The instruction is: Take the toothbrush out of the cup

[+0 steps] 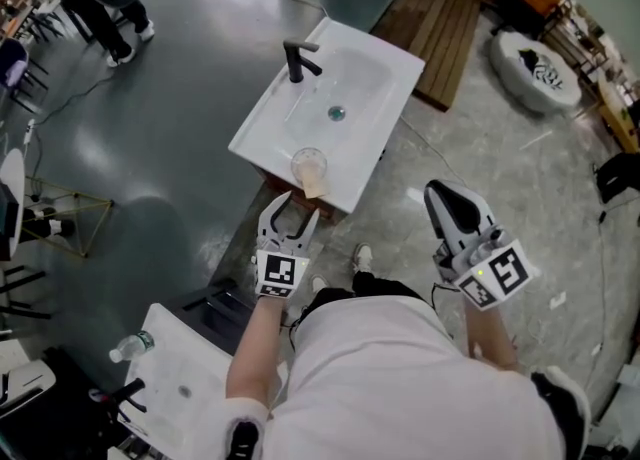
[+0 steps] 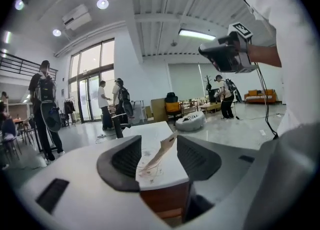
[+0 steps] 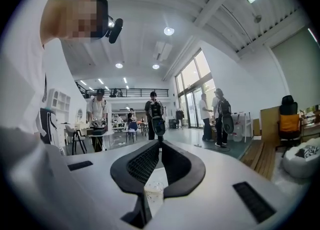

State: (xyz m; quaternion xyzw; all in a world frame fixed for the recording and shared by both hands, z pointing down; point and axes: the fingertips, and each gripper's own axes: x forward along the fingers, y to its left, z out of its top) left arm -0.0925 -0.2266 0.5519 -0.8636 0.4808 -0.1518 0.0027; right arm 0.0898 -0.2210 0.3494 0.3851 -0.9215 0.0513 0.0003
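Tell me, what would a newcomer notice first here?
A white rectangular washbasin with a black tap stands in the middle of a big hall. At its near edge a clear plastic cup holds a pale toothbrush, and the left claw hangs open just before it. The right claw is shut, off to the right.

No legible text, brand, number or sign in any view. One white cube [image 1: 280, 275] on the left hand-held gripper [image 1: 296, 206] and another white cube [image 1: 497, 274] on the right hand-held gripper [image 1: 443, 191] carry black square marker patterns only, no characters. White round cushion [image 1: 535, 70] on the floor [image 1: 180, 98]: black print, too small to read.
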